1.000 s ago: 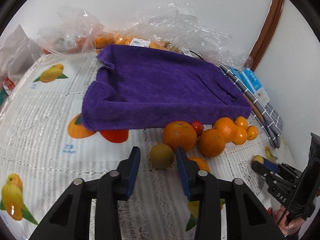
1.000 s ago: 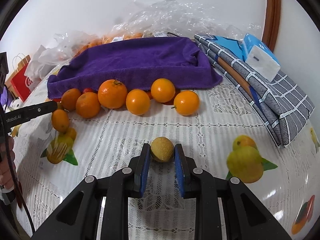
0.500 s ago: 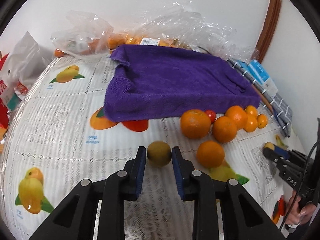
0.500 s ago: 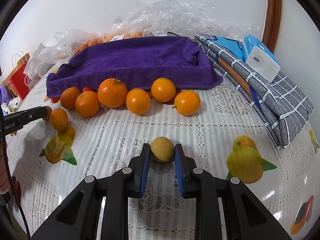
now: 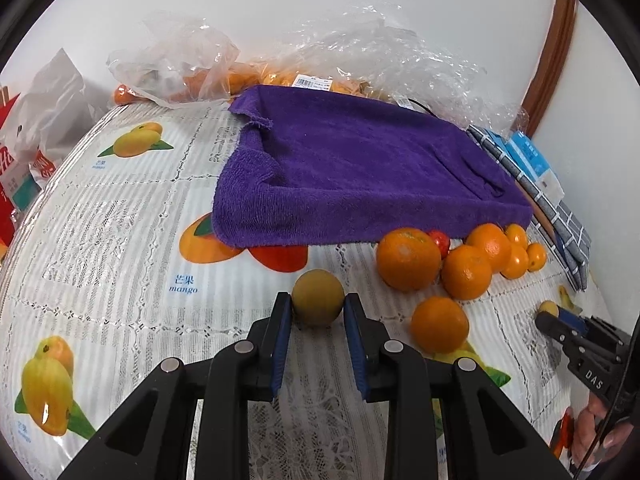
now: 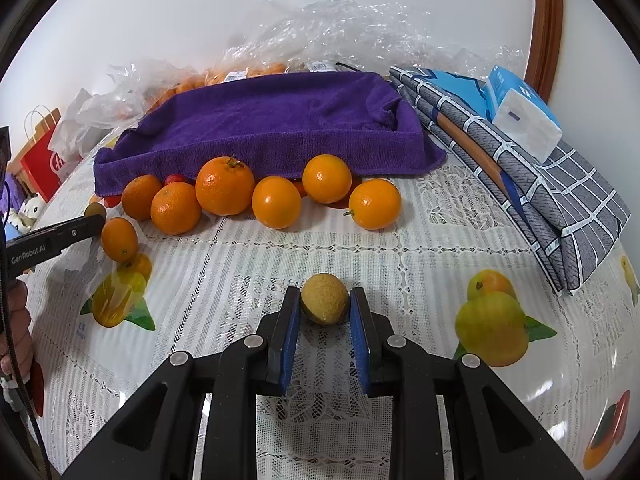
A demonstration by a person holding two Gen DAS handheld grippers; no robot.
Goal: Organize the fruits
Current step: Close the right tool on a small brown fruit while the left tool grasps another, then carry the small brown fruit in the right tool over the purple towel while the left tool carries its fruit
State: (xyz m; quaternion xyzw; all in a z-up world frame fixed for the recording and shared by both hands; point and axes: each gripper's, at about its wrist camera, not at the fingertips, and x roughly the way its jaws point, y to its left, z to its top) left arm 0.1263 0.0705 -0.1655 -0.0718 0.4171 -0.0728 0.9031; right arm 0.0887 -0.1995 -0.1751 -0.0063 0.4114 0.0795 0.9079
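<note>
Each tool, left and right, pinches a round brownish fruit near its tips; either may roll out.

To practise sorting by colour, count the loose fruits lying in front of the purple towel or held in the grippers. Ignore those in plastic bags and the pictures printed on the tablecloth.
Orange fruits: 7
Red fruit: 1
Yellow-brown fruits: 2, one in the left gripper, one in the right gripper
Total: 10

red fruit: half-hidden behind oranges | paper bag: cut off
</note>
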